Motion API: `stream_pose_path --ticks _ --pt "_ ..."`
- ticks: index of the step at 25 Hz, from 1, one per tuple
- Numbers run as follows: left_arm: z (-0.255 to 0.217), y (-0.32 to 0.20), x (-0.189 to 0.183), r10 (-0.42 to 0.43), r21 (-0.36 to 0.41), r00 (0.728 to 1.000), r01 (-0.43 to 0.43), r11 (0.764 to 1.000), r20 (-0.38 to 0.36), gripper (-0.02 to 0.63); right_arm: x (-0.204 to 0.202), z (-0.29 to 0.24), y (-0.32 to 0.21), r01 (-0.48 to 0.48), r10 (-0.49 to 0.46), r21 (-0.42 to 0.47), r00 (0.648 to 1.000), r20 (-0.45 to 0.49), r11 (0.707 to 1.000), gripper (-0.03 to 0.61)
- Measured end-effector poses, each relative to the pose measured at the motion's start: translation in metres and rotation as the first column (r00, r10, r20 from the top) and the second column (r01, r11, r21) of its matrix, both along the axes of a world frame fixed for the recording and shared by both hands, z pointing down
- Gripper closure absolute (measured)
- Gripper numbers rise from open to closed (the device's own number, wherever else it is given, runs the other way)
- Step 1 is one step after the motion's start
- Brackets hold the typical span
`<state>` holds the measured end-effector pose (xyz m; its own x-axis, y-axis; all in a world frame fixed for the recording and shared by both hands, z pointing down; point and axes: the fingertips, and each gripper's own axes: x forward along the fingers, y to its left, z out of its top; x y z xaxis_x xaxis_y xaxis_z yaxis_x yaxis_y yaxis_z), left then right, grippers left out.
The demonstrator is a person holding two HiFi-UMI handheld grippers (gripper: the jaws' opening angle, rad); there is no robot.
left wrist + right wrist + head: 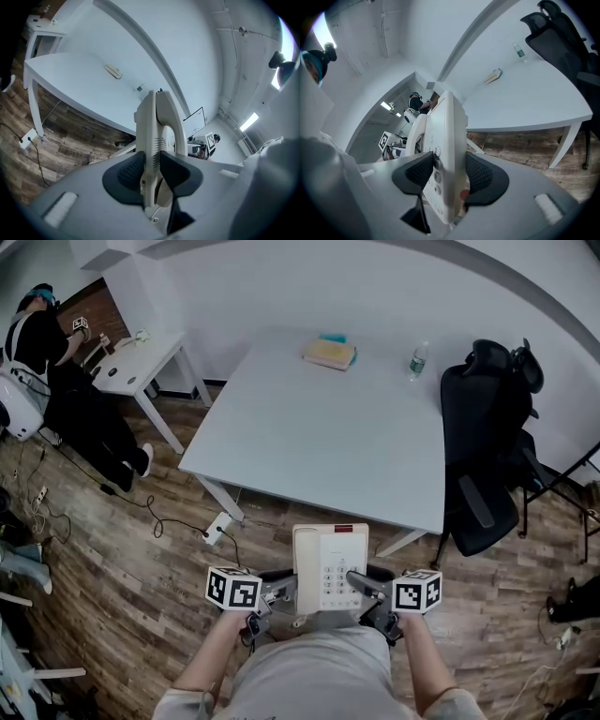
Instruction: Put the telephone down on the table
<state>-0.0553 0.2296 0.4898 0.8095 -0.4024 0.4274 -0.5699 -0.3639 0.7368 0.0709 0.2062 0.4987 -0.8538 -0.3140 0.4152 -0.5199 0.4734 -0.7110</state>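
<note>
A cream desk telephone (328, 568) with a keypad and its handset on the left is held level in the air, short of the near edge of the white table (309, 437). My left gripper (283, 594) is shut on the phone's left side, its dark pads (129, 171) pressing the edge of the telephone (152, 145). My right gripper (366, 589) is shut on the right side; there the telephone (445, 164) stands edge-on between the pads (480, 174).
On the table's far side lie a book (330, 352) and a water bottle (418, 359). A black office chair (483, 446) stands at the table's right. A small white side table (141, 357) and a seated person (47, 352) are far left. Cables (141, 512) lie on the wooden floor.
</note>
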Motion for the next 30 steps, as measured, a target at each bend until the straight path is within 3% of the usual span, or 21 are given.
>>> stream_pose_path --ticks 15,30 --pt "-0.006 -0.088 0.003 -0.010 -0.021 1.000 0.010 1.000 0.007 0.489 0.003 -0.006 -0.090 0.020 -0.020 -0.025 1.000 0.005 0.999 0.356" --pt "-0.012 -0.181 0.006 -0.076 -0.035 0.997 0.076 0.996 0.011 0.489 0.003 -0.012 -0.192 0.090 -0.089 -0.031 0.996 0.017 0.995 0.356"
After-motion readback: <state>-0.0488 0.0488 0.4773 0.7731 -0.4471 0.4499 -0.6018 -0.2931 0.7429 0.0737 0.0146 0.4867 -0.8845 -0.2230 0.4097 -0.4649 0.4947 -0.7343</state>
